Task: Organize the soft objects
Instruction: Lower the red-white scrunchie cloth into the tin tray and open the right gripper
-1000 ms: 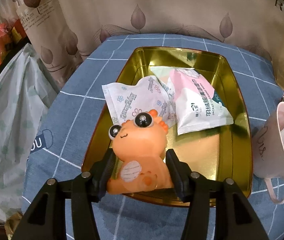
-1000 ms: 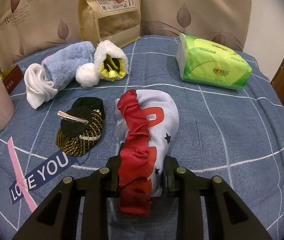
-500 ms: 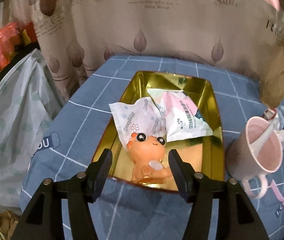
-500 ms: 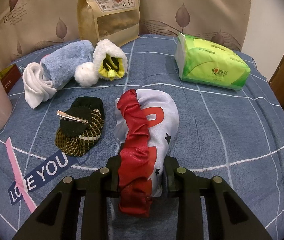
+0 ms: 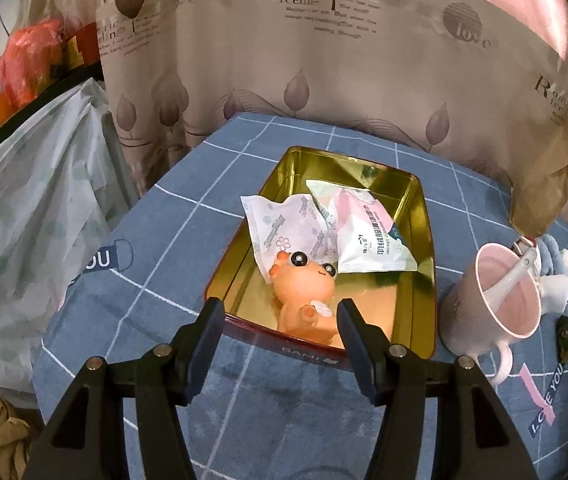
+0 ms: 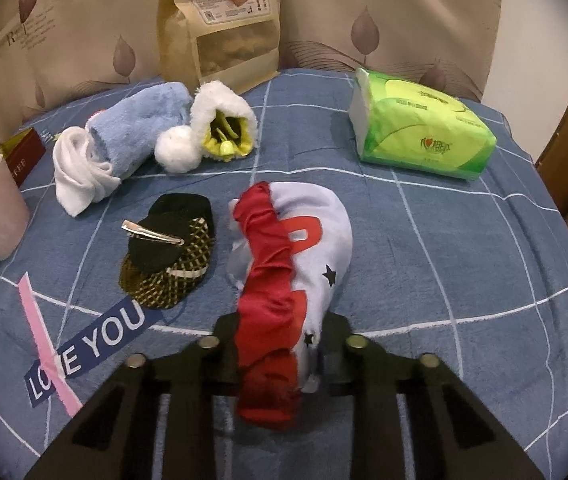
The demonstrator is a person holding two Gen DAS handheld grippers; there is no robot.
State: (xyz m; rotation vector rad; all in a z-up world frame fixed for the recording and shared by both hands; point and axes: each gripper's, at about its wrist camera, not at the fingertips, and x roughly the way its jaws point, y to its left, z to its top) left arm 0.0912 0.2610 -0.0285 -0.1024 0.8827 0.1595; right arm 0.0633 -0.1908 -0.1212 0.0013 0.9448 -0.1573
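Note:
An orange squishy dinosaur toy (image 5: 304, 300) lies in the near end of the gold tin (image 5: 426, 240), beside two soft white packets (image 5: 284, 228). My left gripper (image 5: 278, 320) is open and empty, above and just in front of the tin's near rim. My right gripper (image 6: 280, 336) is shut on a red and pale blue cloth pouch (image 6: 284, 272) that rests on the blue tablecloth.
A pink mug (image 5: 500, 300) with a spoon stands right of the tin. In the right wrist view lie a black netted hair clip (image 6: 168, 256), a blue and white towel roll (image 6: 108, 156), a fluffy white pouch (image 6: 220, 132), a green tissue pack (image 6: 424, 128) and a brown paper bag (image 6: 220, 20).
My left gripper has let go of the orange toy, which now lies in the tin, and has drawn back and up. The right gripper has stayed still with the cloth pouch.

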